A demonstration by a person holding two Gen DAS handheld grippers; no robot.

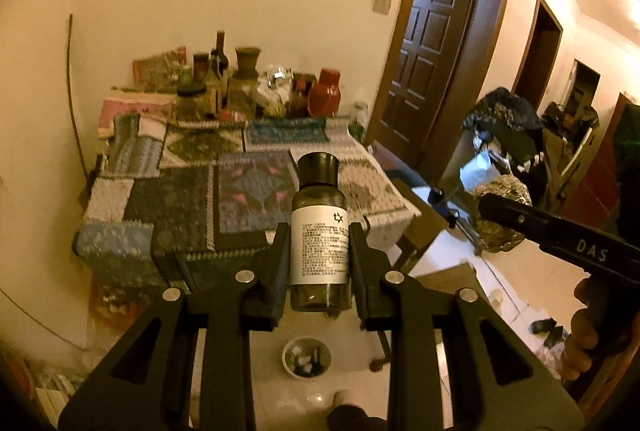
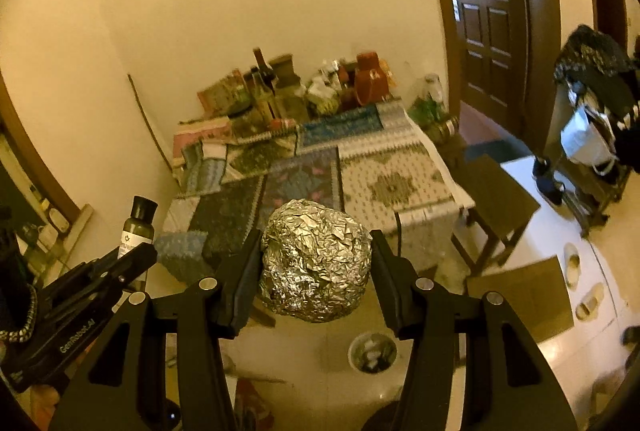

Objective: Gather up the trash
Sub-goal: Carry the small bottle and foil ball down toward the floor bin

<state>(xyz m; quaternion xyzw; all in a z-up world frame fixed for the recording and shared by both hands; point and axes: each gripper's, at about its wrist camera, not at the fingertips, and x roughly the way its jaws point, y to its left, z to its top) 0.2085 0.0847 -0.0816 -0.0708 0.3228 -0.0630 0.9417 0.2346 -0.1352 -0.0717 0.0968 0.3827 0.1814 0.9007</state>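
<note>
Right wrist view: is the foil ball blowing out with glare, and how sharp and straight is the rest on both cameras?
Right wrist view: foil ball glints but its creases stay readable; door frame bows with fisheye; warm yellow cast, dark corners. Left wrist view: bottle sharp, its small label print illegible; the clutter at the table's far end is soft; glare at the upper right edge.

The left gripper (image 1: 320,251) grips a smoky green bottle (image 1: 319,231) upright between its two black fingers (image 1: 280,251), the pads pressing the white label. The bottle has a dark cap. Beyond it stands a table (image 1: 192,191) under a patchwork cloth, with jars and bottles (image 1: 240,87) crowded at its far edge against the wall. On the floor, near and below the bottle, sits a small round bin (image 1: 306,357). At right the right gripper (image 1: 486,205) reaches in, a foil ball (image 1: 502,227) at its tip. A brown door (image 1: 436,39) stands far right.
</note>
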